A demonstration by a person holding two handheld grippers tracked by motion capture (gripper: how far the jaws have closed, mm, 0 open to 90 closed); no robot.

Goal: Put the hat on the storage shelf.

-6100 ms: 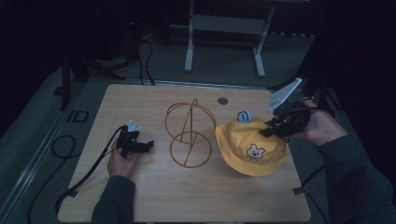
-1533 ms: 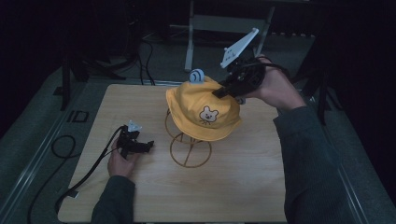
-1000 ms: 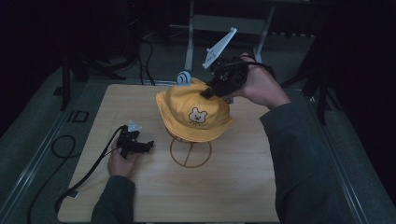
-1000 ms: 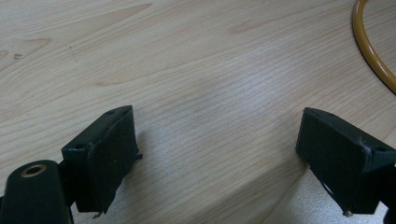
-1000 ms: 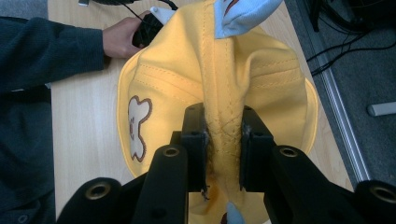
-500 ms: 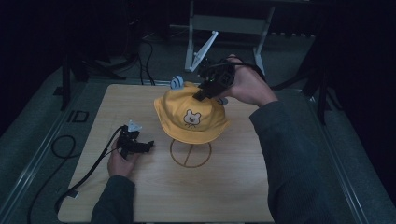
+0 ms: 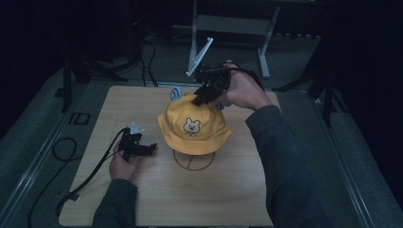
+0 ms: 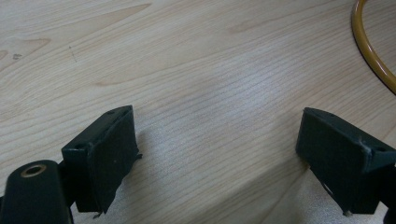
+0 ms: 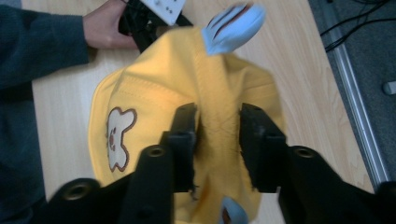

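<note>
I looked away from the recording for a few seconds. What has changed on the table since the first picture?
The right tool lifted the yellow hat from the table's right side and carried it left onto the wire stand, which it now covers; its jaws still pinch the crown. The left tool stayed open, resting on the table.

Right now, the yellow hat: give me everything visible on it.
The yellow hat is a soft fabric bucket hat with a stitched brim, a bear-face patch on the front and two small blue ears on the crown. It sits draped over a gold wire stand near the middle of the wooden table, brim drooping around the frame. The right hand-held gripper has its jaws astride a fold of the crown.
</note>
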